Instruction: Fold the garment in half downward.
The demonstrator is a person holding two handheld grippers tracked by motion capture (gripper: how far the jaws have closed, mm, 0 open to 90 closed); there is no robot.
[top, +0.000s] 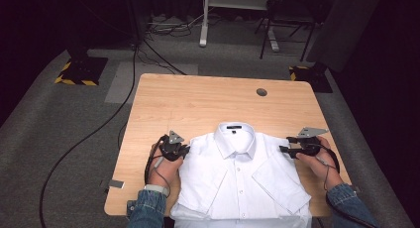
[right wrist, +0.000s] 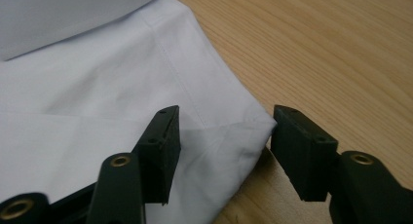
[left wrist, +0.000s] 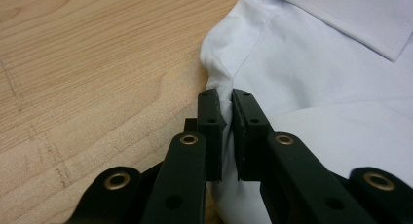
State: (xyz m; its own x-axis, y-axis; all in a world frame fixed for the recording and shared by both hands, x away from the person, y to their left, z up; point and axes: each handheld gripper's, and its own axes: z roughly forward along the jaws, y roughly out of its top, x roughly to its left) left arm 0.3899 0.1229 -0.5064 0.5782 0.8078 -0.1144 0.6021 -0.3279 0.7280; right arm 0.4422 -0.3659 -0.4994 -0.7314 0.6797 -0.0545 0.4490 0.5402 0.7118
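Folded flat on table (top: 163, 96): soft, light white shirt (top: 237, 173), judged limp and best taken at shoulder corners; left gripper (left wrist: 228, 109) clamped on left shoulder fold, right gripper (right wrist: 224, 131) half open astride right shoulder corner, not yet pinching; no containers present.

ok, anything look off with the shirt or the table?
Nothing stands out. The white shirt lies flat, sleeves folded in, hem over the near table edge. The left gripper pinches one shoulder; the right gripper straddles the other, not yet clamped.
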